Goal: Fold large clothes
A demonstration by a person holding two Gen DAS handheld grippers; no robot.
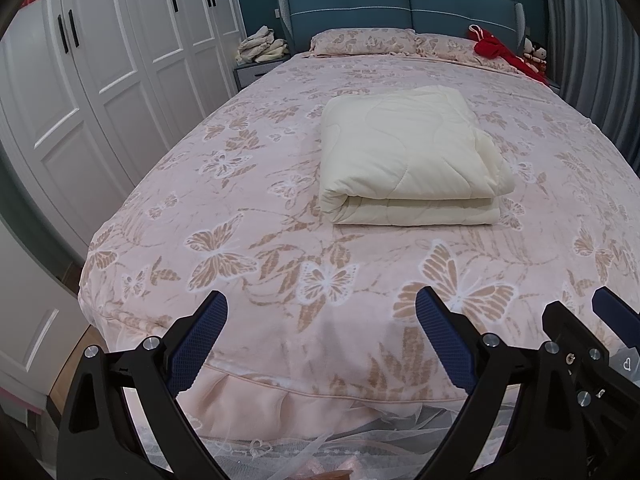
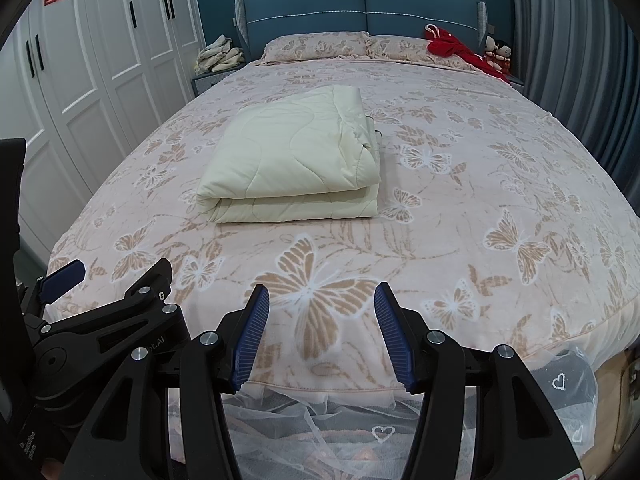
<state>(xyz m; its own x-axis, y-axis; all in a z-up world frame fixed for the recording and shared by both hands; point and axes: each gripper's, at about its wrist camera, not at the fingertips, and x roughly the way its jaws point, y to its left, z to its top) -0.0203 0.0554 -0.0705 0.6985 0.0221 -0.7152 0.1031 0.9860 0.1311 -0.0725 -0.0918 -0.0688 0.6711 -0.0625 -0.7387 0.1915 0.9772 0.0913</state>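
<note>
Both tongs are hanging released over the foot of the bed (image 1: 280, 184), grasping nothing: left tongs (image 1: 320, 300), right tongs (image 2: 322, 294). The folded quilt (image 2: 296, 160) is lying well ahead of them, untouched, mid-bed.

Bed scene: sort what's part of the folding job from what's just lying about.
Job:
- cream quilt, already folded on the bed
- left tool, right tool, both open

Lying about:
- red garment
- pillows
- pale clothes pile
- dolls

One folded quilt (image 1: 408, 156), two pillows (image 1: 362, 41), two grippers (image 1: 320, 308), one bed (image 1: 240, 200).
</note>
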